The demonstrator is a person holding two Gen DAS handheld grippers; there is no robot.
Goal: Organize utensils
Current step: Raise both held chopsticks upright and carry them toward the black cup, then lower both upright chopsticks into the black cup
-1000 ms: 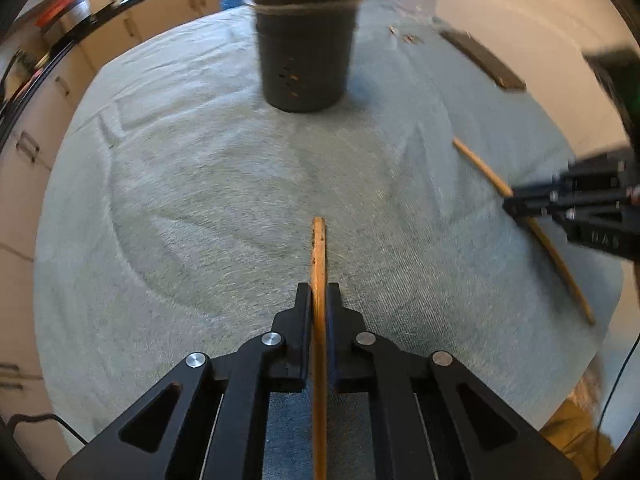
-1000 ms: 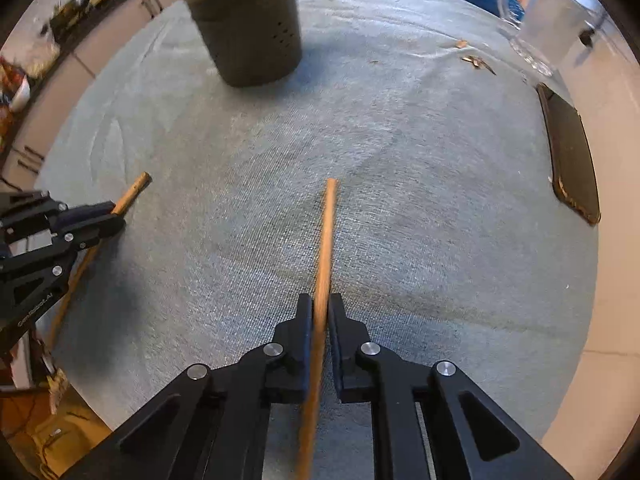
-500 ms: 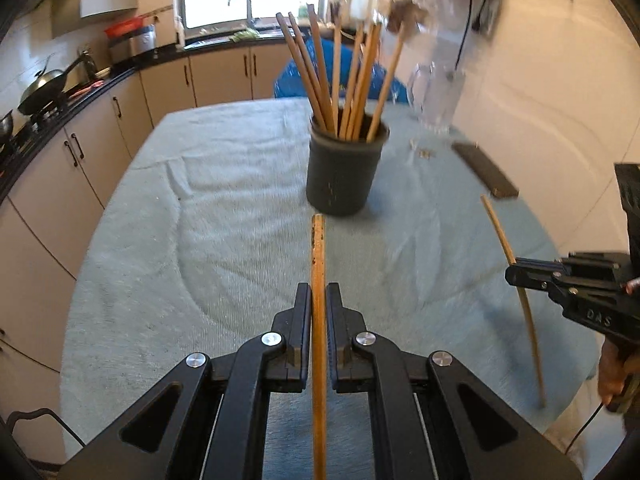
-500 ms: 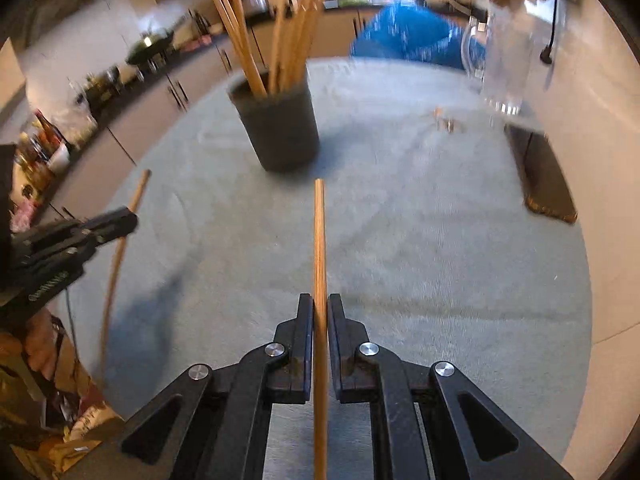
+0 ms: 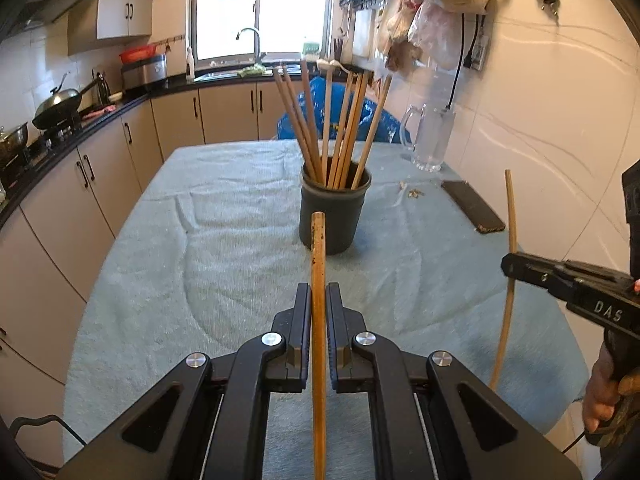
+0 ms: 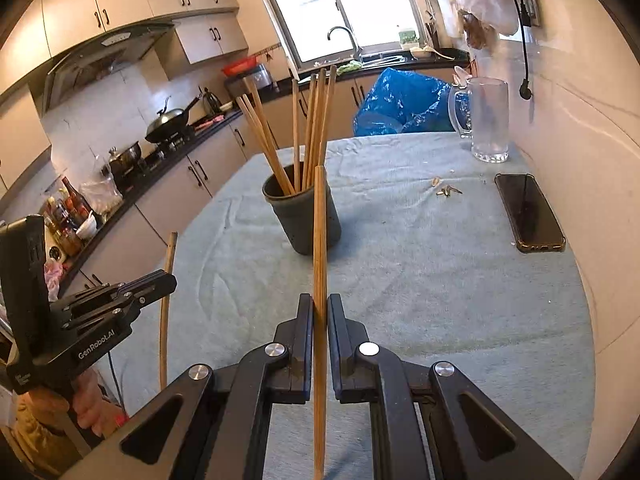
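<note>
Both claws pinch chopsticks: left claw [image 5: 318, 312], right claw [image 6: 320, 316]; chopstick tails cut off below frame

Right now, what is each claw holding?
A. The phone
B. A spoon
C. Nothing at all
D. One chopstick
D. The left claw is shut on one chopstick, and the right claw is shut on another chopstick; both sticks point toward the cup full of chopsticks.
</note>
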